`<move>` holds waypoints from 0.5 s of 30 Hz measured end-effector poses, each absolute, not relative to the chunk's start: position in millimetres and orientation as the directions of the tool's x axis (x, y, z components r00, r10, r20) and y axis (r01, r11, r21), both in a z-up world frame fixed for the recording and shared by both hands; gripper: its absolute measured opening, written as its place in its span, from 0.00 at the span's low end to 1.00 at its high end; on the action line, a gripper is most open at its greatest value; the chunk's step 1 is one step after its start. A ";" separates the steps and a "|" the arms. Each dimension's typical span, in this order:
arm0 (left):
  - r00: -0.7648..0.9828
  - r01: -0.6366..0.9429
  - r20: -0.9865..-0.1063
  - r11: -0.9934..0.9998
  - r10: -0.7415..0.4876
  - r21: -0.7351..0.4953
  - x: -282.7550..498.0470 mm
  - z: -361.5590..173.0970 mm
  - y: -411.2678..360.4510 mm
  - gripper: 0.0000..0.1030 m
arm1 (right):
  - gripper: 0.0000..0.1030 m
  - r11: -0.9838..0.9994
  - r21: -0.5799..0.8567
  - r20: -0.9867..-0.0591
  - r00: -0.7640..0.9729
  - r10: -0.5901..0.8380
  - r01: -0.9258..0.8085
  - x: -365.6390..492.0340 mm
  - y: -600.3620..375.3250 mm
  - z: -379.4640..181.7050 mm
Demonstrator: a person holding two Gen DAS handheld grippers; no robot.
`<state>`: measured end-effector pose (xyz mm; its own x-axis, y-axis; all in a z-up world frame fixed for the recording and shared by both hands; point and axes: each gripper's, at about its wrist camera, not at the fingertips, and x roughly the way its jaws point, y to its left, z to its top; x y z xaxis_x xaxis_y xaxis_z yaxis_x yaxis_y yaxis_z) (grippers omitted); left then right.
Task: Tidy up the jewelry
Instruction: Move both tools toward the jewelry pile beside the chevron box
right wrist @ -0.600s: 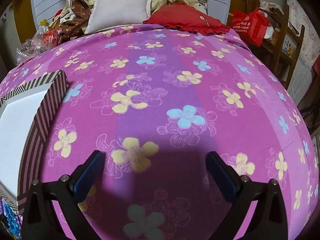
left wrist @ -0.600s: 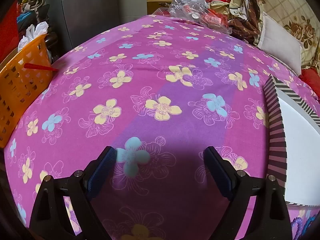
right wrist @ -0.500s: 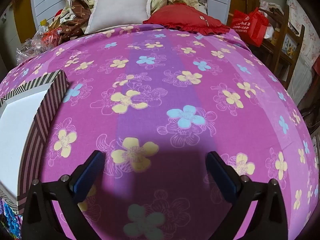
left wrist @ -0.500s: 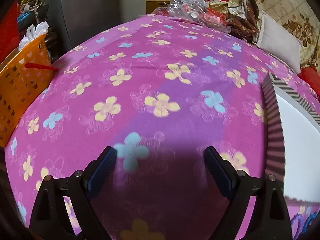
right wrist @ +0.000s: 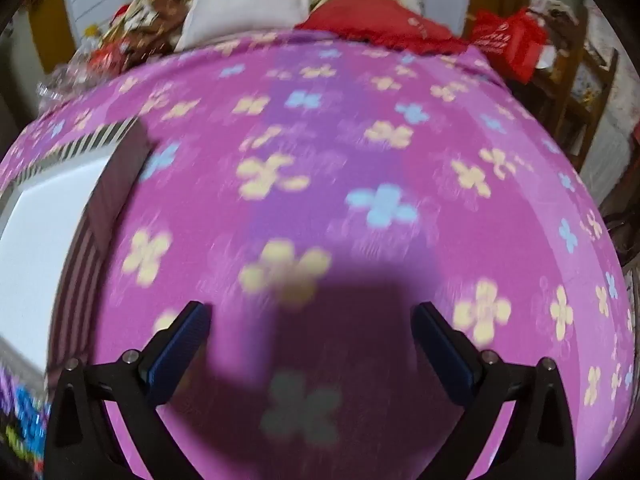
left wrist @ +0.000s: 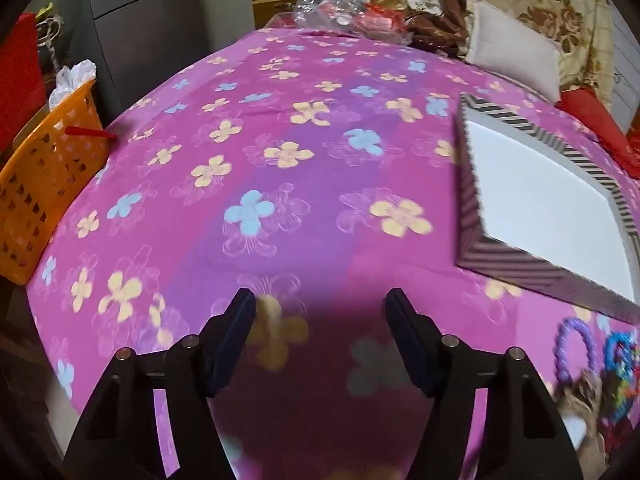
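A striped box with a white inside (left wrist: 548, 204) lies on the pink flowered bedspread (left wrist: 280, 152), to the right in the left wrist view and at the left edge in the right wrist view (right wrist: 44, 240). Coloured bead jewelry, a purple ring (left wrist: 574, 346) and blue pieces (left wrist: 620, 356), lies in front of the box; it shows blurred at the right wrist view's lower left (right wrist: 20, 412). My left gripper (left wrist: 320, 320) is open and empty above the bedspread, left of the jewelry. My right gripper (right wrist: 310, 328) is open and empty, right of the box.
An orange basket (left wrist: 44, 184) stands off the bed's left edge. A pale pillow (right wrist: 248, 4), a red cushion (right wrist: 376, 20) and plastic bags (left wrist: 340, 4) lie at the far end. A red bag (right wrist: 508, 44) and a wooden chair (right wrist: 576, 92) stand at the right.
Both grippers have pulled back and up, so more bedspread shows. The left view has swung right, bringing the box's near corner and the jewelry into view. Both stay open.
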<state>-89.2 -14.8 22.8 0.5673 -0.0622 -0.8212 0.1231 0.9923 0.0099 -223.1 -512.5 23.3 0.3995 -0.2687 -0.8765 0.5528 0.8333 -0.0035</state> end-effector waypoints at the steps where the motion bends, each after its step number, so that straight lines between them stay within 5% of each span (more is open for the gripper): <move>1: 0.571 0.128 -0.818 0.992 -0.067 0.008 -93.5 25.8 -15.2 0.65 | 1.00 0.827 0.017 -0.877 0.405 -0.257 0.562 -230.7 -507.9 25.0; 15: 0.629 0.181 -0.764 0.983 -0.146 -0.038 -155.1 58.9 -21.7 0.65 | 0.98 0.896 0.256 -0.726 0.685 -0.069 0.362 -314.2 -368.7 91.0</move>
